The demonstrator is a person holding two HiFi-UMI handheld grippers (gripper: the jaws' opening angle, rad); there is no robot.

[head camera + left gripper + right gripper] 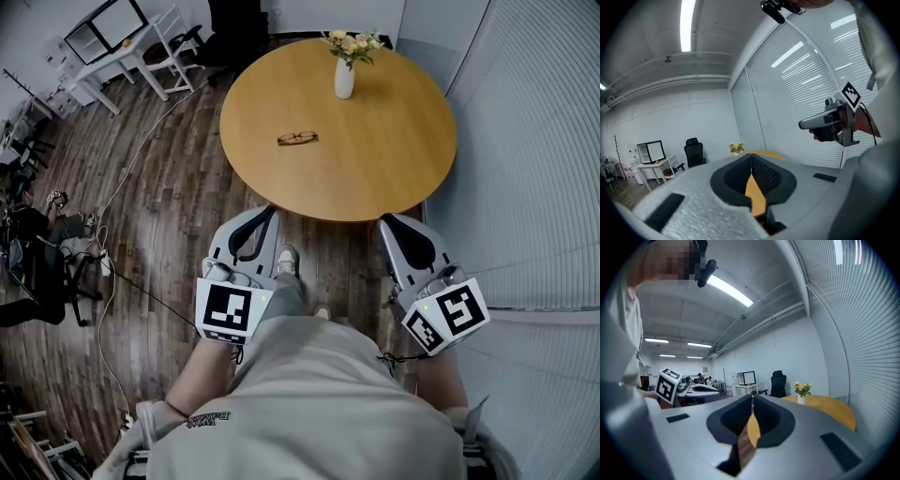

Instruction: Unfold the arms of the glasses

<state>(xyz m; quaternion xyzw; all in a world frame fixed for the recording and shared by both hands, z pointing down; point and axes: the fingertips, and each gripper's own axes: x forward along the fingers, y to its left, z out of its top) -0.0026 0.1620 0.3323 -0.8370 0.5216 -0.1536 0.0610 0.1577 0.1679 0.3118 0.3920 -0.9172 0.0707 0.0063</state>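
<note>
Only the head view shows the glasses (297,138): one pair, lying left of centre on the round table (394,159), well apart from the single vase (345,77) near the far edge. Both gripper views catch the vase and the table's rim, and each shows the other gripper. The left gripper (272,212) and right gripper (385,220) hang at the near edge, each with jaws pressed together on nothing. Bare tabletop surrounds the glasses. Blinds (534,141) crowd the right side, and open floor (159,187) lies to the left.
</note>
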